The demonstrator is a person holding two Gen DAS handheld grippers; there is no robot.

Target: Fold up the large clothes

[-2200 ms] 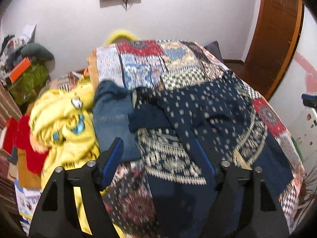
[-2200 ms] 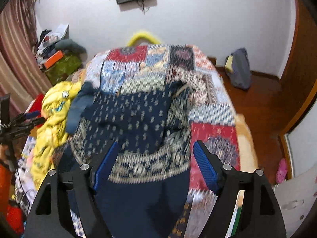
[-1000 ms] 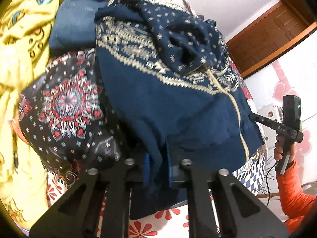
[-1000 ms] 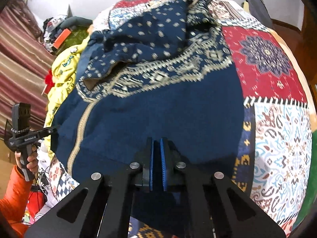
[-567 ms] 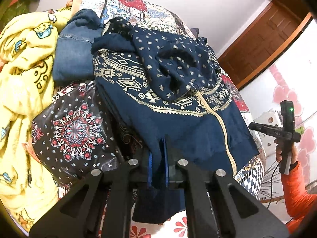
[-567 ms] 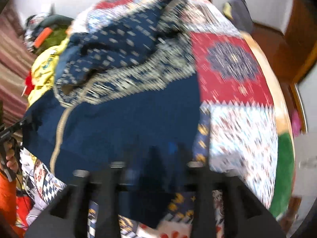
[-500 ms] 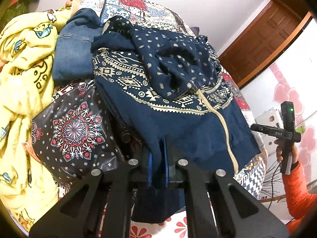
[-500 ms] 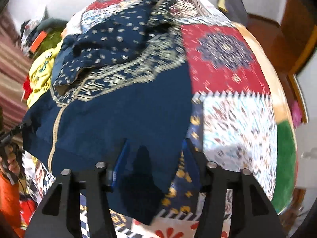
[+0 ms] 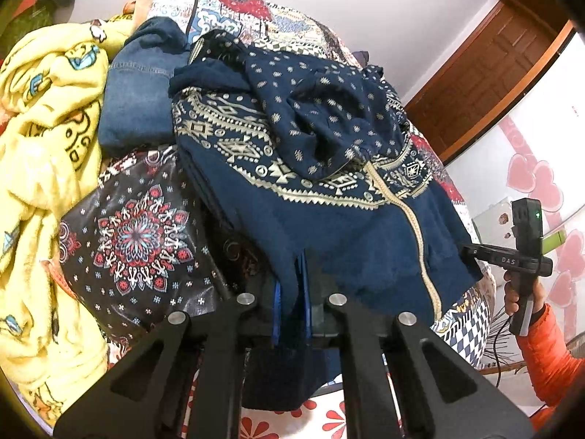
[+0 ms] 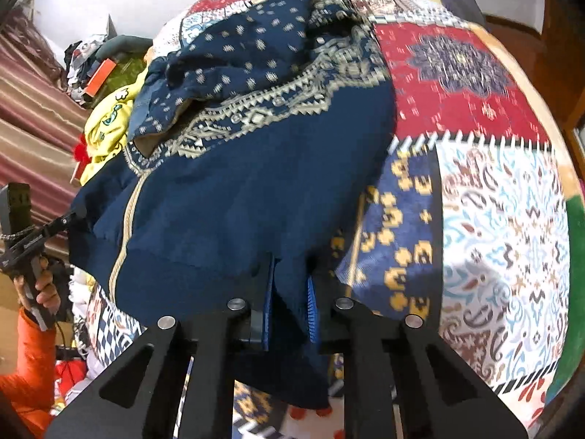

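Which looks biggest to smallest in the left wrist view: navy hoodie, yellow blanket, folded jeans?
1. navy hoodie
2. yellow blanket, close behind; it runs off the frame edge, so this order is unsure
3. folded jeans, clearly smallest, though farther away and partly covered

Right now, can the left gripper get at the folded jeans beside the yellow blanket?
Probably not yet. The left gripper has its jaws shut on the navy jacket's hem, so it is occupied. The jeans lie uncovered on top, farther up the bed; once the hem is released, nothing seems to block the way.

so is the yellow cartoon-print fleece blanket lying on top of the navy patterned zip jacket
No, the yellow blanket lies heaped beside the navy jacket, with none of it on top.
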